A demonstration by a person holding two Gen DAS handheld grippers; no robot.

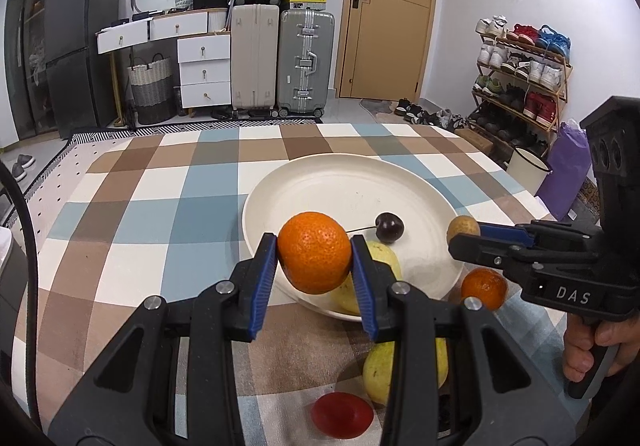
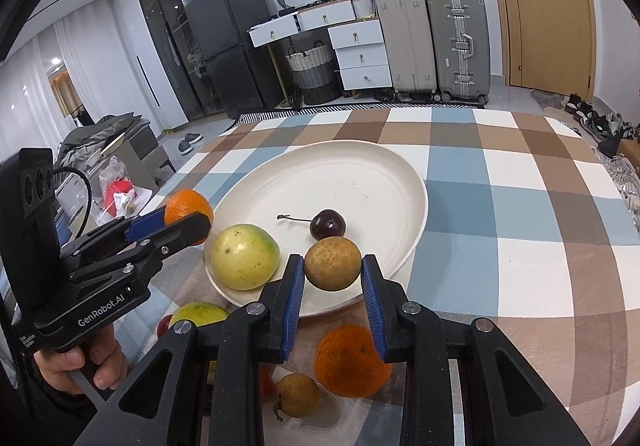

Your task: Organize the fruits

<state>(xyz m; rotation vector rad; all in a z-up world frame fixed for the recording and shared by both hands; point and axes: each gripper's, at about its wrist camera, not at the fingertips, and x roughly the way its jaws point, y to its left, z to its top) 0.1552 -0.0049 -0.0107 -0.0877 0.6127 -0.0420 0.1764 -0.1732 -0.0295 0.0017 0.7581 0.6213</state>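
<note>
My left gripper (image 1: 314, 258) is shut on an orange (image 1: 314, 252) and holds it above the near rim of the white plate (image 1: 320, 181). My right gripper (image 2: 332, 268) is shut on a small brown longan-like fruit (image 2: 333, 264) over the plate's (image 2: 360, 173) near edge. On the plate lie a dark cherry (image 2: 328, 224) and a yellow-green guava (image 2: 244, 256). On the cloth in front lie a second orange (image 2: 350, 362), another brown fruit (image 2: 298, 394), a second guava (image 1: 404, 370) and a red fruit (image 1: 342, 414).
The plate sits on a table with a checked blue, brown and white cloth (image 1: 160, 205). Behind stand suitcases (image 1: 306, 61), white drawers (image 1: 204, 69), a dark fridge (image 1: 80, 41), a shoe rack (image 1: 520, 73) and a wooden door (image 1: 392, 5).
</note>
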